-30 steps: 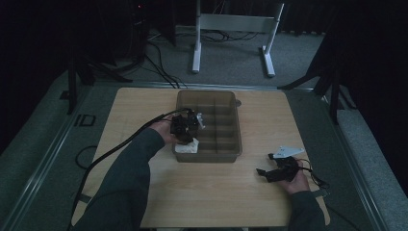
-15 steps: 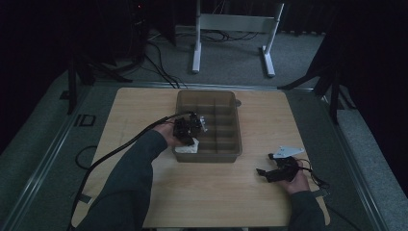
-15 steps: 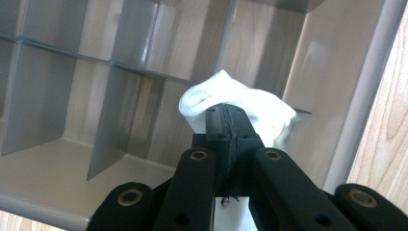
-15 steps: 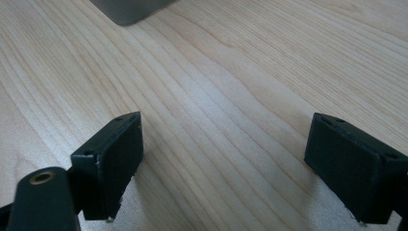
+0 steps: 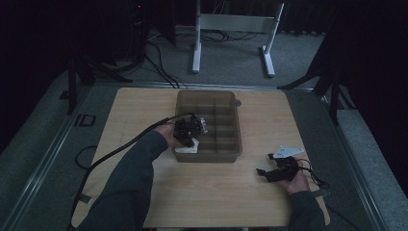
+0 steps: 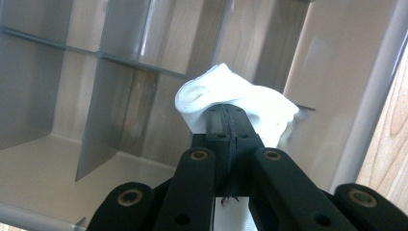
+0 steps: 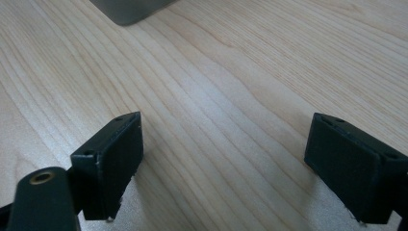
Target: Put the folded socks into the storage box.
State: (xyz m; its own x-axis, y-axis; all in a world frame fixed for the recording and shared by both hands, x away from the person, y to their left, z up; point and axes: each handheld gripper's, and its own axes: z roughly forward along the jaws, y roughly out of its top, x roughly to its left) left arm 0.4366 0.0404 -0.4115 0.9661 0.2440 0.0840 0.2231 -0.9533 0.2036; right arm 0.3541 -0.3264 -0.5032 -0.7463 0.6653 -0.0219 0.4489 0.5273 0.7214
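Left tongs (image 6: 226, 118) pinch a white cloth (image 6: 231, 103) inside the divided bin (image 5: 231, 153).

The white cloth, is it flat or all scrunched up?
Scrunched up. The white cloth bulges in folds around the shut left gripper, over the divided tray.

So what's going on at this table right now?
A person is working with a handheld gripper in each hand. The left gripper is clamped shut on a white cloth and holds it inside a compartment at the near left corner of a grey divided bin. The right gripper rests with its jaws open over the bare wooden table, holding nothing.
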